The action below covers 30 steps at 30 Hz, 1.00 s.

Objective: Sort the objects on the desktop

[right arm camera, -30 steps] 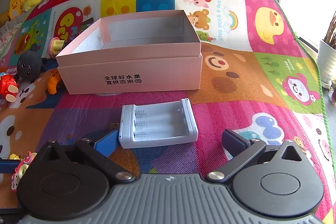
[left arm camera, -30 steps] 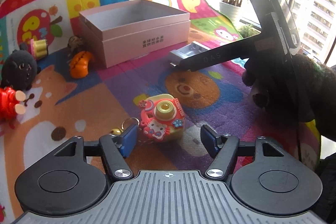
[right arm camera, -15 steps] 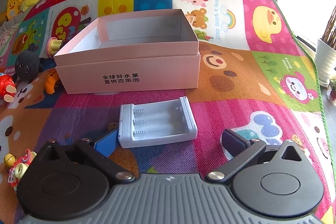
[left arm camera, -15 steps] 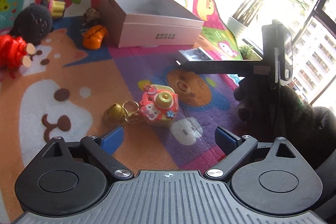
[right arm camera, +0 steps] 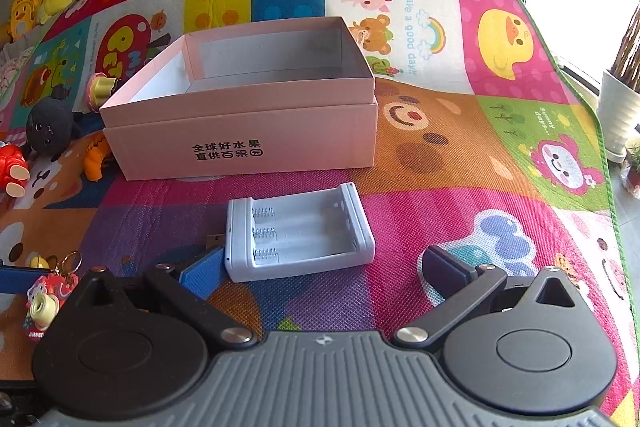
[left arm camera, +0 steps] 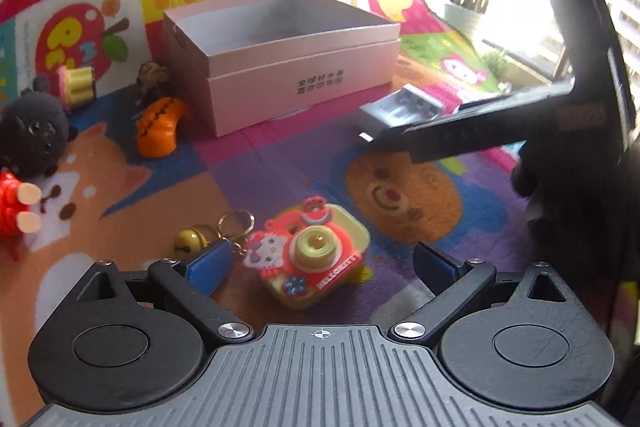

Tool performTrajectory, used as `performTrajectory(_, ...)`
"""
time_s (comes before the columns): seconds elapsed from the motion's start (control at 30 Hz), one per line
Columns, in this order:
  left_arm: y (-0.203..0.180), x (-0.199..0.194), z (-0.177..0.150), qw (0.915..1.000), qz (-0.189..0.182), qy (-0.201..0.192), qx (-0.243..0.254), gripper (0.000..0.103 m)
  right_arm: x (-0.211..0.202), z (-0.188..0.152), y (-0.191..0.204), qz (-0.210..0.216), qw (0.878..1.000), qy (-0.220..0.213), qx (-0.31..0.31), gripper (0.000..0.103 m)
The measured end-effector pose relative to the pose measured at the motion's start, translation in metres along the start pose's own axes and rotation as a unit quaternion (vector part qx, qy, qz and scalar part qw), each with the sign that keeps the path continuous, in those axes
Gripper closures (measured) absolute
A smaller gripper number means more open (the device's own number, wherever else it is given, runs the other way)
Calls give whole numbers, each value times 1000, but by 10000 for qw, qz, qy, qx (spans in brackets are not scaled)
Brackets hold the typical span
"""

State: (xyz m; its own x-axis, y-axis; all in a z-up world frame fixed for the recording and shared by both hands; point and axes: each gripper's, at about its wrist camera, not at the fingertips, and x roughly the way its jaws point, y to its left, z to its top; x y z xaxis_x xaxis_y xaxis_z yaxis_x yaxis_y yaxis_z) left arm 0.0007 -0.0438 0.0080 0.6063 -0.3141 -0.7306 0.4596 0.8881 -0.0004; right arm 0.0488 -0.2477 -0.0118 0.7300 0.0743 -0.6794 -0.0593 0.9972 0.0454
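A red and yellow toy camera keychain with a gold bell lies on the colourful play mat. My left gripper straddles it; the jaws are opening wide and the pads do not press on it. A grey battery holder lies just ahead of my right gripper, which is open, its left pad close to the holder's near corner. The open pink box stands behind the holder, with nothing visible inside. In the left wrist view, the pink box is far centre and the battery holder to its right.
Left of the box lie a black plush, a red toy, an orange toy and a small pink and yellow toy. A white plant pot stands off the mat's right edge. A gloved hand holds the right gripper.
My left gripper's jaws have spread much wider, and it has drawn in so the toy camera now lies between them. The right gripper and battery holder have stayed put.
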Motion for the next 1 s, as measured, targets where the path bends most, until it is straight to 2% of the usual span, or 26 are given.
performTrajectory(0.03, 2, -2, -3, 9999, 124, -33, 89, 1, 0, 0, 0, 43, 10000, 6, -29, 0)
performTrajectory(0.13, 21, -8, -9, 9992, 393, -27, -107, 0, 0, 1, 7, 254, 9986, 74, -461, 0)
performTrajectory(0.23, 42, -11, -13, 9957, 879, -106, -271, 0, -2, 3, 14, 236, 9952, -65, -943, 0)
performTrajectory(0.3, 53, -12, -13, 9938, 986, -126, -491, 1, -1, 6, 13, 218, 9943, -88, -1036, 0)
performTrajectory(0.37, 57, -16, -12, 9948, 787, -207, -609, 1, 2, 10, 10, 280, 9951, -28, -945, 0)
performTrajectory(0.47, 52, -20, -11, 9964, 185, -264, -784, 1, 7, 13, 4, 444, 9964, 49, -717, 0)
performTrajectory(0.53, 42, -17, -8, 9961, 10, -249, -841, 1, 12, 14, 2, 465, 9971, 107, -590, 0)
performTrajectory(0.77, 42, 13, 12, 9941, 317, -248, -1006, 1, 7, 8, 6, 647, 9952, 148, -718, 0)
performTrajectory(0.9, 41, 27, 24, 9952, 210, -350, -893, 1, -2, 4, 2, 685, 9947, 115, -752, 0)
performTrajectory(1.0, 33, 26, 23, 9964, -48, -420, -729, 1, -6, 5, -5, 577, 9959, 72, -697, 0)
